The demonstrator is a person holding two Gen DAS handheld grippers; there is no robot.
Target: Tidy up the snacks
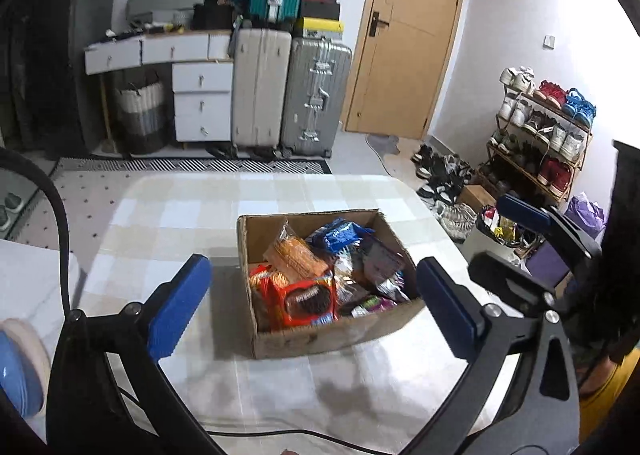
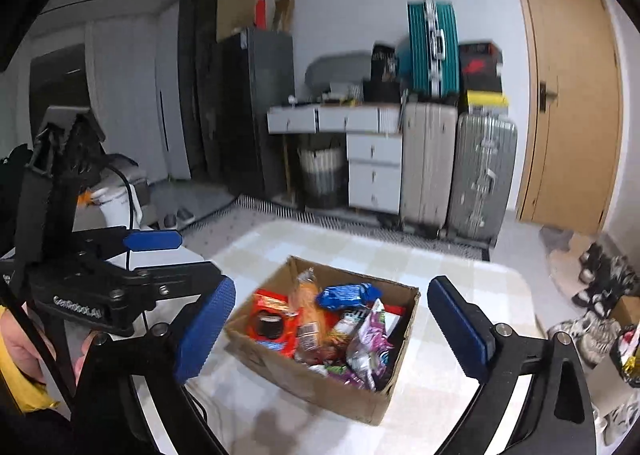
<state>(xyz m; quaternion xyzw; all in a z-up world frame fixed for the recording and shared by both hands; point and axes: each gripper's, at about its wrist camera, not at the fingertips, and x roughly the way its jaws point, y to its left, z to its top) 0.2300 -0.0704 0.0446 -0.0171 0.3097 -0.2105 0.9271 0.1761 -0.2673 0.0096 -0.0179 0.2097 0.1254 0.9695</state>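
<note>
Both the left gripper [image 1: 314, 303] and right gripper [image 2: 332, 333] gape wide and empty above the cardboard box [image 1: 320, 339], whose heaped snack packets [image 1: 320, 275] blur together, labels unreadable.

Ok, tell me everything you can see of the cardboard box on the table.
The cardboard box is plain brown corrugated card, open-topped, low-walled and rectangular, its top edges rough and slightly bent. It sits flat on the checked tablecloth, set at an angle to both cameras. It is full of loosely piled snack packets: an orange-red cookie pack, a blue wrapper, an orange packet in clear wrap and purple ones. Neither gripper touches it; only the cloth and the snacks do.
</note>
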